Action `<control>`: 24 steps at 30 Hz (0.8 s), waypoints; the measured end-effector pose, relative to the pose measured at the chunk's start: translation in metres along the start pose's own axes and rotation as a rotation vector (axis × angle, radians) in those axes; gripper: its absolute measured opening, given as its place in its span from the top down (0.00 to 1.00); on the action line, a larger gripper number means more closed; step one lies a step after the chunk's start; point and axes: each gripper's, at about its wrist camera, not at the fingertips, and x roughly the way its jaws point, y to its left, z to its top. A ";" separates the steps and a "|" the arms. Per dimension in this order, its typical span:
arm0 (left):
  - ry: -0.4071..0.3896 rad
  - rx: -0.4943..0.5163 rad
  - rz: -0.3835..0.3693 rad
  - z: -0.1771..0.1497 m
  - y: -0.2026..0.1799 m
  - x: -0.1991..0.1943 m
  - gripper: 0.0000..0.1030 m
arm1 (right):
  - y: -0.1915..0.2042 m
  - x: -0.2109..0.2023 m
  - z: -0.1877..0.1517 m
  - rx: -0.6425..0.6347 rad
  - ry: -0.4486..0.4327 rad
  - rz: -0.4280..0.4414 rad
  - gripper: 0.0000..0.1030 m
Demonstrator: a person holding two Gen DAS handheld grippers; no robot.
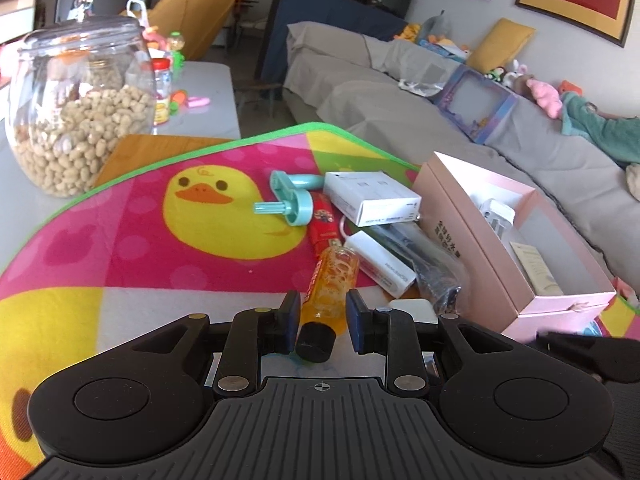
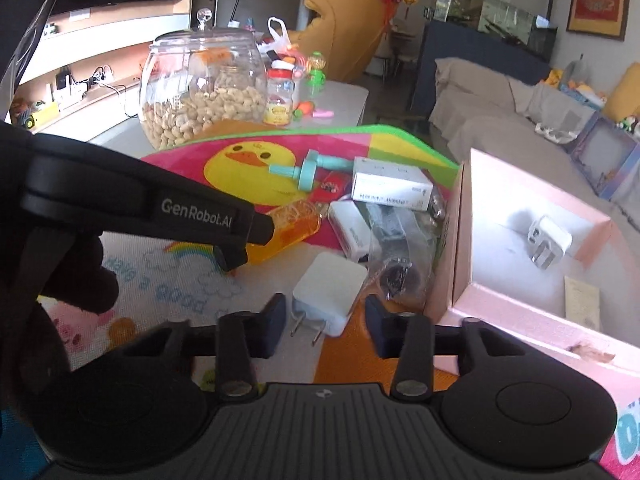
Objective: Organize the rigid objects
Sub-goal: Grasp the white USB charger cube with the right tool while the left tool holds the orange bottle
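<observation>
Orange and see-through, the bottle [image 1: 329, 280] lies on the mat [image 1: 132, 216] between the left claw's [image 1: 323, 322] parted pads, black cap toward the camera; nothing is clamped yet. It looks light, stiff and slick, so a grip across the mid-body should hold better than the cap. The right claw [image 2: 326, 326] stands wide open around the white charger [image 2: 330, 292], a hard, light block best pinched on its flat sides, near the pink box [image 2: 520, 296].
</observation>
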 end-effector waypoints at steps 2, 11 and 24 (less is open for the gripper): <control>0.002 0.005 -0.001 0.002 -0.004 0.005 0.71 | -0.007 -0.010 -0.006 0.007 0.009 0.043 0.88; 0.035 0.034 0.054 0.011 -0.023 0.034 0.68 | -0.038 -0.059 -0.051 -0.035 0.013 0.073 0.87; 0.099 0.156 -0.037 -0.049 -0.039 -0.028 0.69 | -0.061 -0.064 -0.065 0.033 0.009 0.073 0.52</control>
